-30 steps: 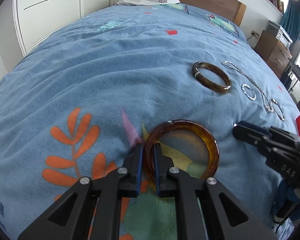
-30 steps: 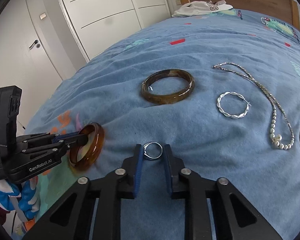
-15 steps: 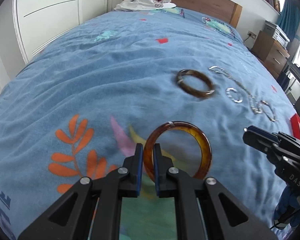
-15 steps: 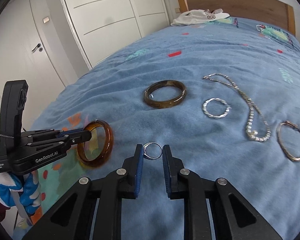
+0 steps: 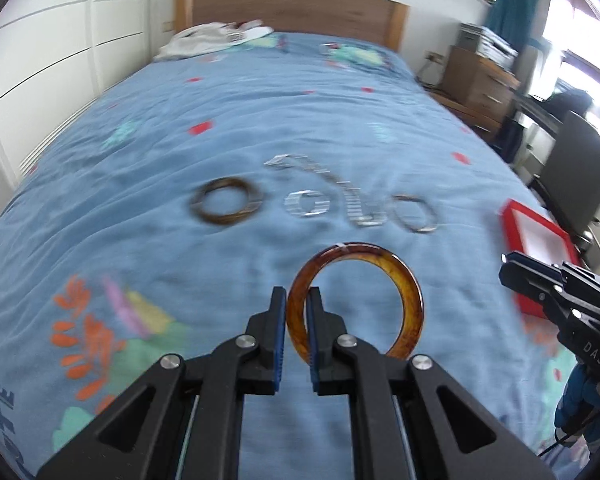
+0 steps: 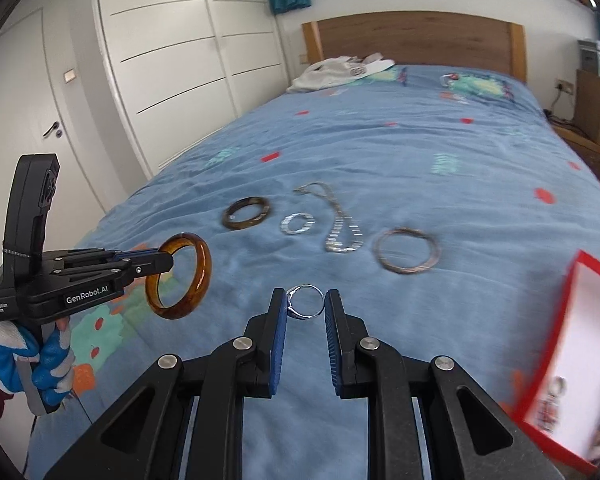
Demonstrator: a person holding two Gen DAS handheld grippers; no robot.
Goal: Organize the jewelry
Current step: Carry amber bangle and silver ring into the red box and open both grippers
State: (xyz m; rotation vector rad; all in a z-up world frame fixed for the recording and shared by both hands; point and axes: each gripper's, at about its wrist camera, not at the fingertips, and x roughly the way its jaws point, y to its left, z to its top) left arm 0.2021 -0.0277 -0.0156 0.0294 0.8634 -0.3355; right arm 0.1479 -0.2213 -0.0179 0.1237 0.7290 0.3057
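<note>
Right wrist view: you are gripping a ring [image 6: 306, 306] in the right gripper [image 6: 305, 312] and an amber bangle [image 6: 180, 276] in the left gripper [image 6: 166, 262]; four pieces are lying unsorted beside the red box [image 6: 556, 316].

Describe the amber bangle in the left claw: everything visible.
The amber bangle is a thick, glossy, translucent orange-brown ring, like resin or glass, mottled darker in places, with a small pale mark on its top edge. It stands upright on edge, lifted clear of the blue bedspread. The left claw pinches its rim; nothing else touches it.
</note>
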